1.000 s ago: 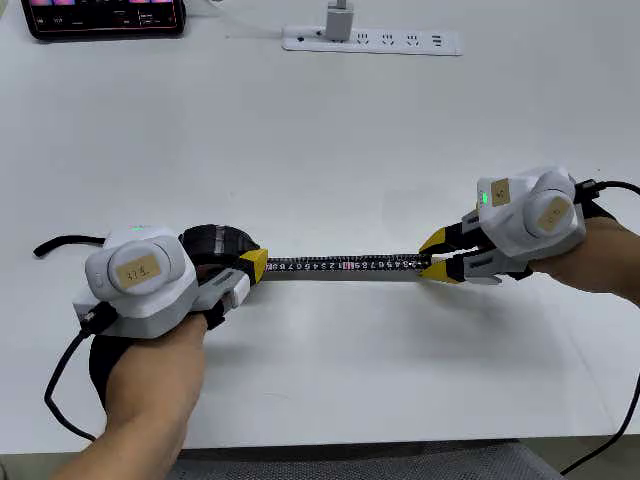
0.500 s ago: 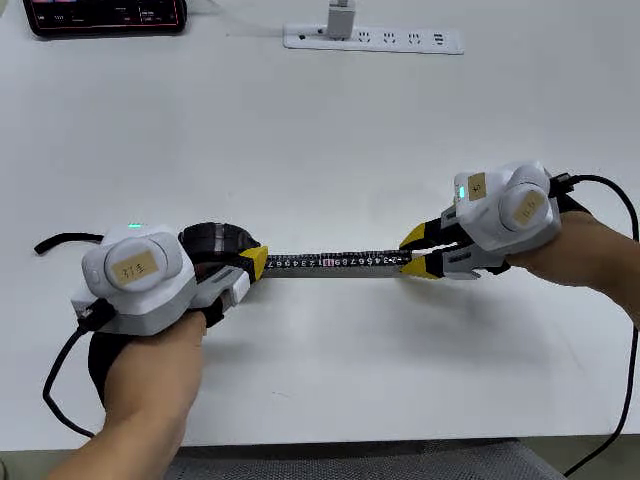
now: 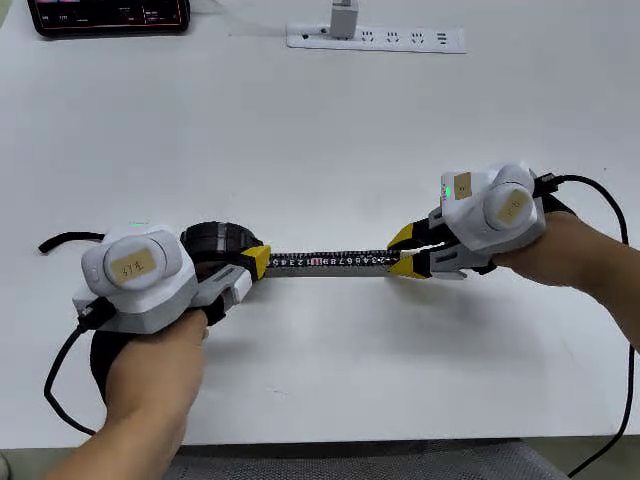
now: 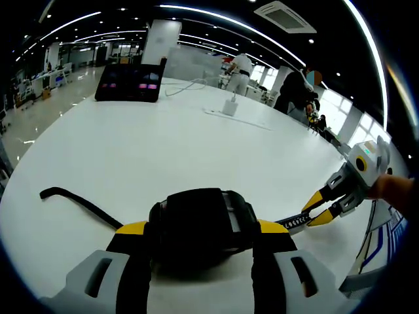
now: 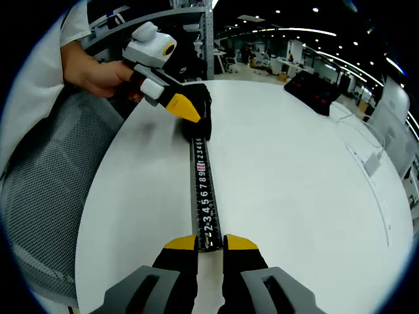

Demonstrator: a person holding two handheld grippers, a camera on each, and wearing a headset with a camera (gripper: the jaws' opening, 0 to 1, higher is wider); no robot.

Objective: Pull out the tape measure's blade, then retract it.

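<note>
The blade (image 5: 203, 190) is lying straight between both grippers.
The left gripper (image 3: 235, 270) is clamping the case (image 4: 196, 219); the right gripper (image 5: 209, 243) is pinching its tip, with the case lying leftward along the blade.

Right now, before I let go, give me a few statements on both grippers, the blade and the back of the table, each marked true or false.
1. The left gripper is shut on the tape measure case. True.
2. The right gripper is open, clear of the blade. False: it is shut on the blade's end.
3. The blade is fully inside the case. False: a numbered length spans from case to right gripper.
4. A white charger sits in the power strip. True.
</note>
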